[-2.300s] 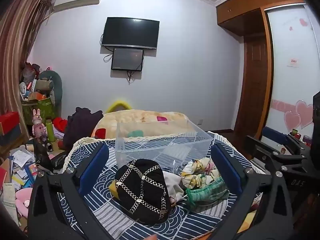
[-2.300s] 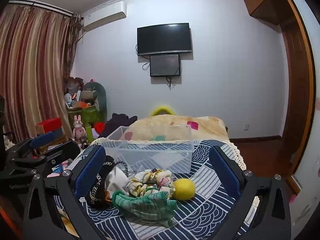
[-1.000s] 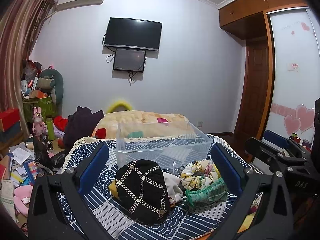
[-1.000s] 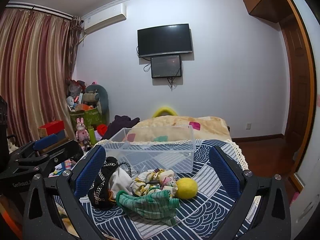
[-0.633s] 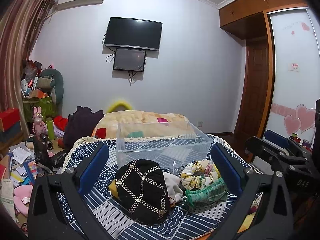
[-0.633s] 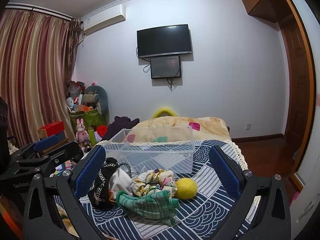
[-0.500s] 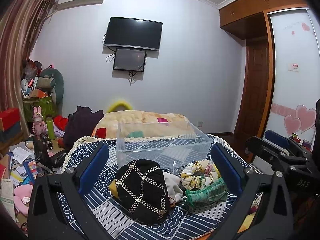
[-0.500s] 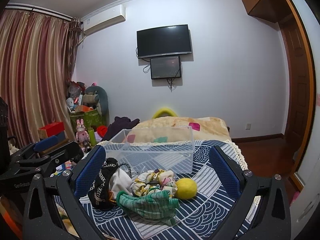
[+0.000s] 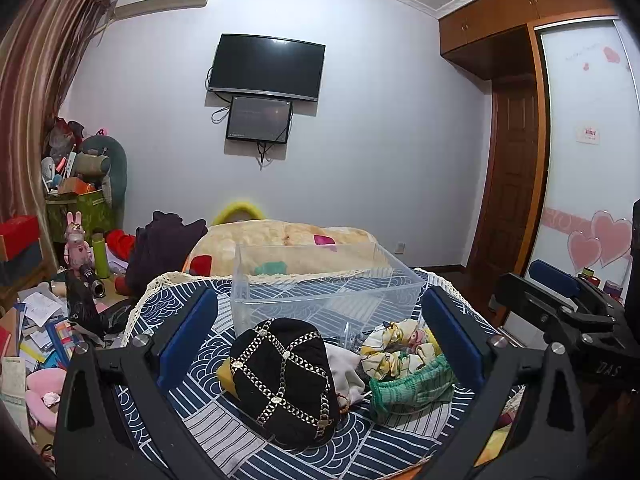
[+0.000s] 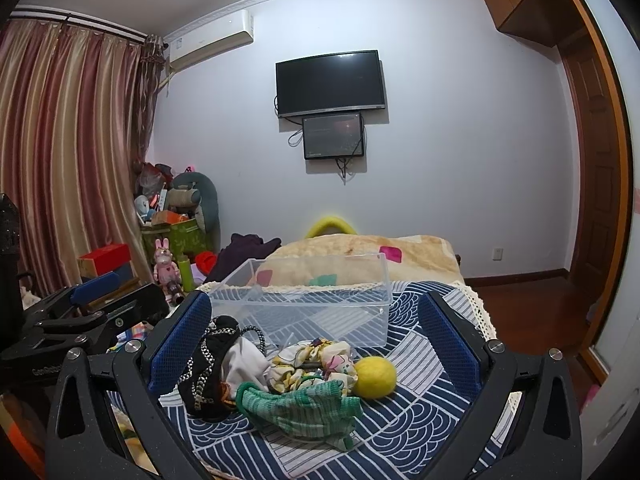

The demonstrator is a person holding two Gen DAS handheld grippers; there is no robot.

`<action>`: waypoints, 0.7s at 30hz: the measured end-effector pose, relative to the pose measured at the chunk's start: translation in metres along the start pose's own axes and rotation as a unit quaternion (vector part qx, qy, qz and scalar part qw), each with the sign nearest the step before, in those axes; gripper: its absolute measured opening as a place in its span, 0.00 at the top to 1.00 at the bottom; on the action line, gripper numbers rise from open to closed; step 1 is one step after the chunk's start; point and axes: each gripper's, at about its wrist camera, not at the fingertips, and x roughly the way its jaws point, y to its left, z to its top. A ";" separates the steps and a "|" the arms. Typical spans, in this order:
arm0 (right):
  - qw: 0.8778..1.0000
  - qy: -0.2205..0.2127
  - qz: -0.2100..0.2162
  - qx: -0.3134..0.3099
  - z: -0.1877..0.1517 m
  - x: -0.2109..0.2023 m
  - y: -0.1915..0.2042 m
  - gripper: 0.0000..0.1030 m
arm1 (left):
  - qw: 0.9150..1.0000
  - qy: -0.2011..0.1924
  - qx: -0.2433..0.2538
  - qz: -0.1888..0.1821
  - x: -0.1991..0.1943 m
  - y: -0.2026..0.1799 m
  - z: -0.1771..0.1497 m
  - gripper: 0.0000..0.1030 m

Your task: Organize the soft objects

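A pile of soft things lies on the blue wave-patterned cloth (image 9: 208, 364): a black hat with gold chain lattice (image 9: 282, 376), a white cloth (image 10: 244, 364), a floral scrunchie (image 10: 314, 362), a green knitted piece (image 10: 300, 404) and a yellow ball (image 10: 375, 377). Behind the pile stands an empty clear plastic bin (image 9: 320, 288) (image 10: 312, 300). My left gripper (image 9: 320, 336) is open, its fingers on either side of the pile and above it. My right gripper (image 10: 316, 340) is open too, framing the same pile. Each gripper shows at the edge of the other's view.
A beige blanket (image 9: 288, 244) and dark clothing (image 9: 160, 248) lie beyond the bin. Cluttered papers, a pink rabbit figure (image 9: 78, 246) and boxes fill the floor at the left. A wooden door (image 9: 508, 184) and a wardrobe stand at the right.
Both views have risen slightly since the earliest frames; over the last second nothing has visibly moved. The pile and the bin stay in place.
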 end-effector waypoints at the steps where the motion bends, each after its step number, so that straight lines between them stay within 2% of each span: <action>1: 1.000 0.000 0.000 0.000 0.000 0.000 0.000 0.00 | 1.000 0.000 0.000 0.000 0.000 0.000 0.000 0.00; 14: 1.000 -0.001 -0.001 -0.001 0.000 0.001 0.000 0.00 | 1.000 -0.001 -0.005 -0.003 0.001 0.001 0.001 0.00; 21: 1.000 -0.003 -0.004 -0.001 -0.002 0.002 -0.001 0.00 | 1.000 0.010 -0.021 -0.017 0.005 0.008 0.001 0.00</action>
